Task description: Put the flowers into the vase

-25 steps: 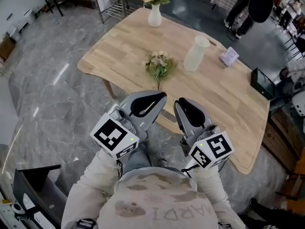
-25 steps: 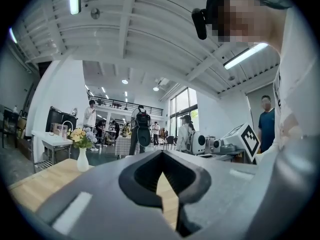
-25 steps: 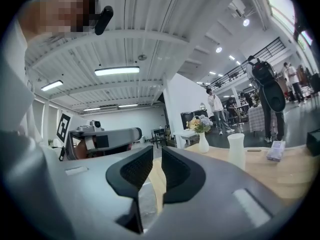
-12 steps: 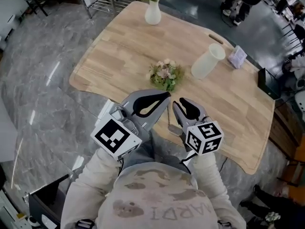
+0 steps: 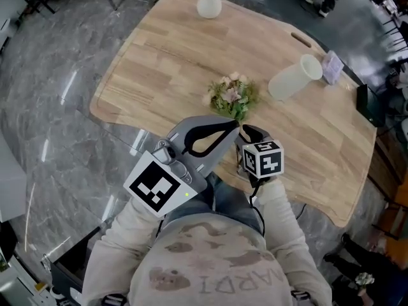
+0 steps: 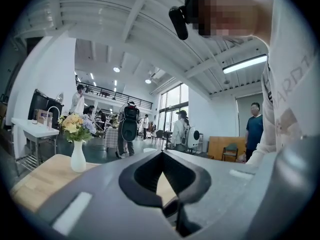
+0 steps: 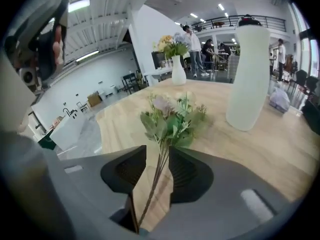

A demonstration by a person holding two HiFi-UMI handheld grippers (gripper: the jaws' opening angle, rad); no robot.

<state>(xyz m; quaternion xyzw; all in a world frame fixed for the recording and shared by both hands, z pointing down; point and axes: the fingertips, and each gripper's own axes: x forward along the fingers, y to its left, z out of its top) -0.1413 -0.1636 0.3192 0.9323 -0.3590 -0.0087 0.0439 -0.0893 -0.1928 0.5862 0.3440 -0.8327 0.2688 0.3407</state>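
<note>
A small bunch of flowers point(image 5: 232, 97) lies on the wooden table point(image 5: 159, 62), its stems pointing toward me. My right gripper point(image 5: 247, 131) is at the stem end. In the right gripper view its jaws stand open on either side of the thin stems point(image 7: 159, 170), with a gap showing beside them, and the blooms point(image 7: 172, 116) lie just ahead. The empty white vase point(image 5: 294, 78) stands beyond the flowers to the right, tall in the right gripper view point(image 7: 247, 74). My left gripper point(image 5: 233, 125) hovers beside the right one, shut on nothing point(image 6: 161, 153).
A second white vase point(image 5: 209, 2) filled with flowers stands at the table's far edge, also seen as the filled vase point(image 6: 77, 156). A small pale packet point(image 5: 333, 66) lies past the empty vase. A dark box point(image 5: 368, 104) sits off the table's right side. People stand in the background.
Both grippers have moved forward over the table's near edge. The right gripper has reached the flowers and now has their stems between its jaws. The left gripper stays shut.
</note>
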